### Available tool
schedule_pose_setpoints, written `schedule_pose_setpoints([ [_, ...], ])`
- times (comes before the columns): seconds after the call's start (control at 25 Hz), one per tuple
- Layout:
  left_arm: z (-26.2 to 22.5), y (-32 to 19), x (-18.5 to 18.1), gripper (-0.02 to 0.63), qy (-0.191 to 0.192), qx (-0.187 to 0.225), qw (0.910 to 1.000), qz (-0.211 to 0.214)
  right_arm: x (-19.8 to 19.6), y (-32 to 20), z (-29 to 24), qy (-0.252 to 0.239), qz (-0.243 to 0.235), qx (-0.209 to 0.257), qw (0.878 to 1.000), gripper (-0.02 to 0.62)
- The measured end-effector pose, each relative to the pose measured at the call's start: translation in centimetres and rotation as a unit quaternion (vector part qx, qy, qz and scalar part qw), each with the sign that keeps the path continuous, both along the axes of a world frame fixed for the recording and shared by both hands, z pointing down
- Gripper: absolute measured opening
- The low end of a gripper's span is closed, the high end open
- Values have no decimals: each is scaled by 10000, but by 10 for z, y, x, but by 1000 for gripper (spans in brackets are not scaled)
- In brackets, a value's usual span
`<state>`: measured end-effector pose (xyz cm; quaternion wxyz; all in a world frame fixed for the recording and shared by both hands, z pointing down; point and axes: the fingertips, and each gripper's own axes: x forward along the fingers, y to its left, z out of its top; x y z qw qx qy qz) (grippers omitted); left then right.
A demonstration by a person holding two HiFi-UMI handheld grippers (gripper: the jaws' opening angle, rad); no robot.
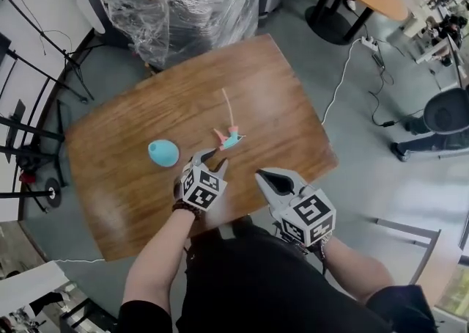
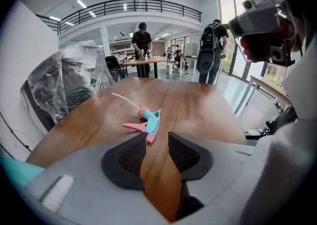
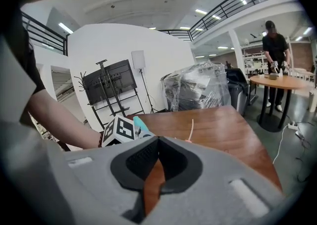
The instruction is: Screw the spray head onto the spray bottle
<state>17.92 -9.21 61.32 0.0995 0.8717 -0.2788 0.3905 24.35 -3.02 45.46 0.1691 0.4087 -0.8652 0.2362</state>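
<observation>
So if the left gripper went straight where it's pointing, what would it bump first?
Most likely the spray head, lying on the table just ahead of the open left gripper. How far ahead is hard to judge.

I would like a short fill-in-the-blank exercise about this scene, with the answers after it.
In the head view, the teal bottle lies ___ of the spray head. The left gripper is ___, holding nothing. The right gripper is ___.
Answers: left; open; shut.
</observation>
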Motion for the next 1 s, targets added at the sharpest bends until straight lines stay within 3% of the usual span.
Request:
schedule_pose_setpoints([
  [0.48, 37, -18, 5, 144, -356, -253, 9986, 308, 11, -4, 11, 123, 246, -178, 9995, -8],
  [0.72, 39, -14, 11, 78, -237, -378, 9980, 456, 8, -8, 11, 181, 300, -197, 9992, -8],
  [1.0, 24, -7, 12, 69, 94, -536, 9973, 488, -1, -14, 13, 293, 131, -233, 9992, -8],
])
